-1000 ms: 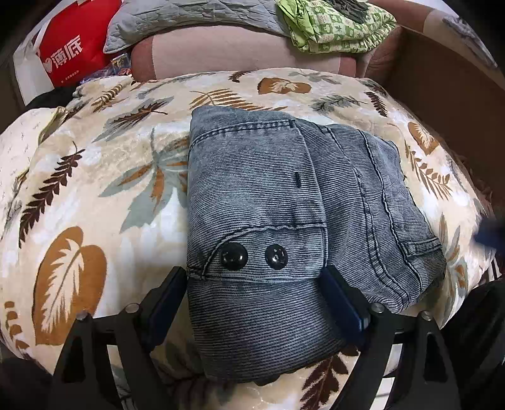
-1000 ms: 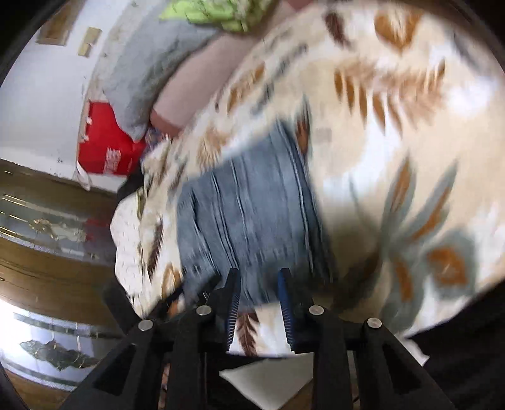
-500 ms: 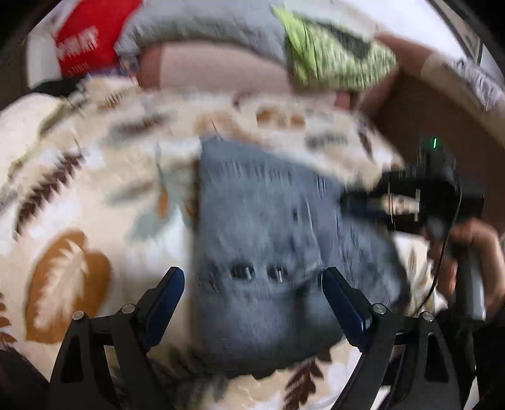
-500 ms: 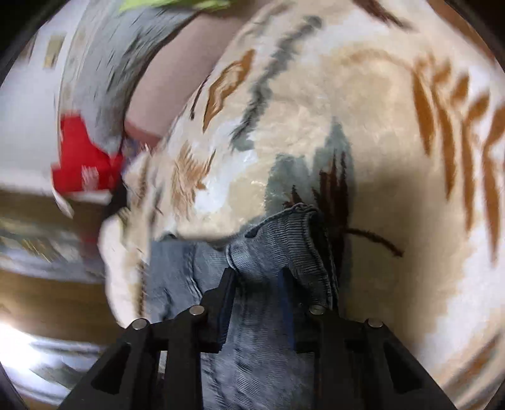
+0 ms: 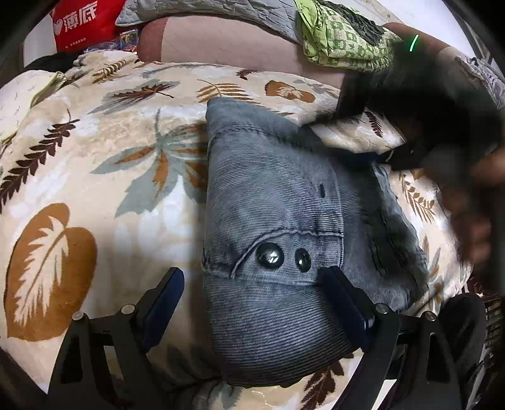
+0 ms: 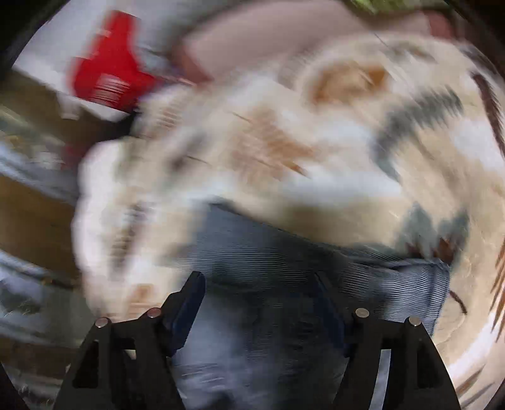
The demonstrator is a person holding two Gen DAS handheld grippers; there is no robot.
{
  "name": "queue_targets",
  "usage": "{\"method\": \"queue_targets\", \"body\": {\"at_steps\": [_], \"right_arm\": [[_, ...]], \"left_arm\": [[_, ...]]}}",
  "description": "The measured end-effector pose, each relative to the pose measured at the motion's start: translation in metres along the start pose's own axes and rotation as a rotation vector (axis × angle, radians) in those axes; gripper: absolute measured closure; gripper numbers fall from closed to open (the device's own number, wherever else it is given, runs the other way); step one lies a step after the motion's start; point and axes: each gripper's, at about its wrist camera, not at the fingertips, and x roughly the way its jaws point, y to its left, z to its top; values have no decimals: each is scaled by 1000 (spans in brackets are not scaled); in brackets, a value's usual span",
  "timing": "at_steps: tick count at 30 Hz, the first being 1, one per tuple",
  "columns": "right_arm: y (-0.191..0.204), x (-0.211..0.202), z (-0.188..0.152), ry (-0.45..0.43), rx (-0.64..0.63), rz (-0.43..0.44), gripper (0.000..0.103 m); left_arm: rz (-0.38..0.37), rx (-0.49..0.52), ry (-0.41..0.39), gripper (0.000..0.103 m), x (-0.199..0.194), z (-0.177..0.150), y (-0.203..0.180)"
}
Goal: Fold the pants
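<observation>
Folded grey-blue corduroy pants (image 5: 271,195) with two dark snap buttons lie on a leaf-print blanket (image 5: 94,157). My left gripper (image 5: 254,302) stands open over their near end. Its right finger rests above the cloth and its left finger hangs just off the pants' left edge. In the blurred right wrist view my right gripper (image 6: 258,302) hovers over the pants (image 6: 284,252), and its jaws are opening with denim below and between them. From the left wrist view its black body (image 5: 419,104) is a blur at the pants' far right corner, held by a person's hand (image 5: 467,220).
Beyond the blanket lie a pink cushion (image 5: 236,44), a grey quilted cover (image 5: 205,12), a green patterned cloth (image 5: 341,38) and a red bag (image 5: 82,22). The blanket (image 6: 315,142) drops off at the left toward brown wood (image 6: 28,220).
My right gripper swept in over the pants' far right corner and its jaws spread wide. The hand holding it came into the left wrist view. My left gripper stayed over the near end, still open.
</observation>
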Motion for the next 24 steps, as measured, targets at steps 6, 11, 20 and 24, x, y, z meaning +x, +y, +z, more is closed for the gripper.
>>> {"method": "queue_targets", "body": {"at_steps": [6, 11, 20, 24], "right_arm": [[1, -37, -4, -85, 39, 34, 53], [-17, -34, -29, -78, 66, 32, 35], [-18, -55, -53, -112, 58, 79, 42], [-52, -38, -79, -71, 124, 41, 35]], "left_arm": [[-4, 31, -6, 10, 2, -3, -5], [-16, 30, -10, 9, 2, -3, -4], [-83, -122, -177, 10, -53, 15, 26], [-9, -122, -106, 10, -32, 26, 28]]}}
